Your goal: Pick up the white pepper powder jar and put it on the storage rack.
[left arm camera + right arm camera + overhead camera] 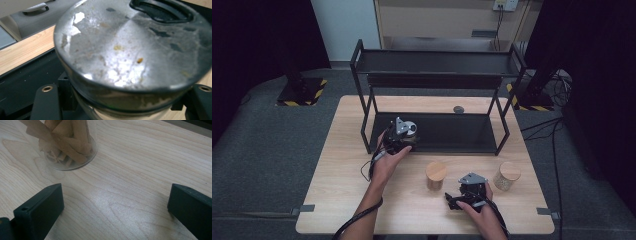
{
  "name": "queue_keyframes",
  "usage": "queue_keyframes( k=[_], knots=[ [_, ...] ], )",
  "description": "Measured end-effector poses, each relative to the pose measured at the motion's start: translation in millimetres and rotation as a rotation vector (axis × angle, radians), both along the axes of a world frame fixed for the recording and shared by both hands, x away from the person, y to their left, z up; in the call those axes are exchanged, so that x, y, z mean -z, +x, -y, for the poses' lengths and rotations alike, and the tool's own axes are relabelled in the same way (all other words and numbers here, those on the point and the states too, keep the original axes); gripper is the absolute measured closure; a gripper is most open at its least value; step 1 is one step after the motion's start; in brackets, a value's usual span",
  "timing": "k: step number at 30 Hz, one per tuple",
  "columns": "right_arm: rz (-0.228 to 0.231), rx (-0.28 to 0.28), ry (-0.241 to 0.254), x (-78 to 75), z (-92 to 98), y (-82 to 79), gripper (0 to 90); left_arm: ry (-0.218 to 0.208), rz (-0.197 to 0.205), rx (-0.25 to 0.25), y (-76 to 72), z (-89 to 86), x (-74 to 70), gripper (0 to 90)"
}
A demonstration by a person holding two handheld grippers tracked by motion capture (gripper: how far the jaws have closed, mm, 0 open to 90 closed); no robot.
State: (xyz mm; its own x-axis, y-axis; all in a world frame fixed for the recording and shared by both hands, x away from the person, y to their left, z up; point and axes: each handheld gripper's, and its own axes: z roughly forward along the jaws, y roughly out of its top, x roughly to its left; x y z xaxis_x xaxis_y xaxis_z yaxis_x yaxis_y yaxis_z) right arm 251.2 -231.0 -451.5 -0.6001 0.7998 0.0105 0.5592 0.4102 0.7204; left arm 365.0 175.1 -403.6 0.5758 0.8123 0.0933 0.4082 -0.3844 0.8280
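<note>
Left tool (408,134) is clamped on a metal-lidded jar (130,50) at the front edge of the rack's lower shelf (452,132); if it catches that lip, it may tip. Right tool (464,196) rests wide open, holding nothing, on the counter (362,200) near a cinnamon jar (67,142)

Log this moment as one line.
left gripper: shut on metal-lidded jar, at rack | right gripper: open, empty, by cinnamon jar

Grey carpet floor (272,150), black curtains (257,35) L & R, pale wall (344,25), wood cabinet (432,20) at back
</note>
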Motion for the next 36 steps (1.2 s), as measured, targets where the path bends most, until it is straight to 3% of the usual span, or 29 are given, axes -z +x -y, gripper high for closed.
queue_keyframes(
  k=[15, 36],
  knots=[
    [0.001, 0.0, 0.0, 0.1, 0.0, 0.0, 0.5, 0.001, -0.02, -0.02, 20.8, 6.9, 6.0, 28.7],
    [0.001, 0.0, 0.0, 0.1, 0.0, 0.0, 0.5, 0.0, -0.04, -0.042, 35.4, 18.2, 14.5, 28.7]
  ],
)
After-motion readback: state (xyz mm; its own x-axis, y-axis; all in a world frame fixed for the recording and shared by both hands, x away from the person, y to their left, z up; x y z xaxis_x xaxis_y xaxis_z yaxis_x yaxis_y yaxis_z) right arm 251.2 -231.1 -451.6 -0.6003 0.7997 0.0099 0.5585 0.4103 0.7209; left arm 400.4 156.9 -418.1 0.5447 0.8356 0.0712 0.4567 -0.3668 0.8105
